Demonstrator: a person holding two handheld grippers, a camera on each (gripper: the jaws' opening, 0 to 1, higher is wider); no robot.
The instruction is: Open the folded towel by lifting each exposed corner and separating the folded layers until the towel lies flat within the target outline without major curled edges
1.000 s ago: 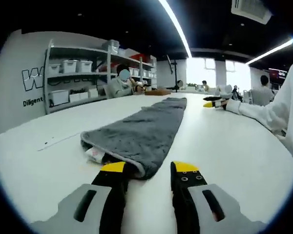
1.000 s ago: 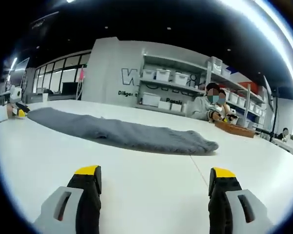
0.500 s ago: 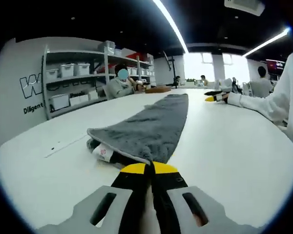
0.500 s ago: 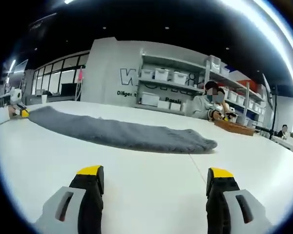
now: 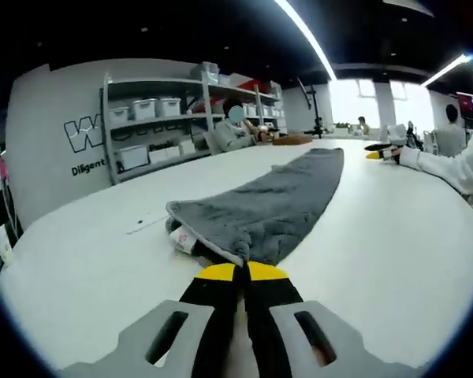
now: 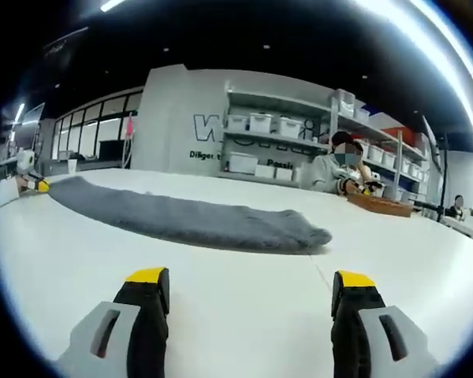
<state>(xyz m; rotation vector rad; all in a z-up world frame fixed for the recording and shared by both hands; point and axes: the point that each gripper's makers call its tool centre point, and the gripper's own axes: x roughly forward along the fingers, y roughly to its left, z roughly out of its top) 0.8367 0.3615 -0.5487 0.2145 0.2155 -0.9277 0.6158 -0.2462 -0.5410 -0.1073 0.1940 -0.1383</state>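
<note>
Left gripper view: left gripper (image 5: 241, 273) pressed together on the near corner of the folded grey towel (image 5: 276, 203), probably pinching just the top layer for peeling; label tag (image 5: 183, 239) poking out underneath. Towel lying as a long strip on the white table (image 5: 378, 236). Right gripper (image 6: 251, 277) spread wide, hovering near the towel's other end, clear of it. Shelf bins (image 6: 254, 120) behind; contents too small to tell.

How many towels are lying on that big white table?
1. A single long grey towel stretches along the white table, its near corner pinched in the left tool. The right tool hovers open, short of its other end.
</note>
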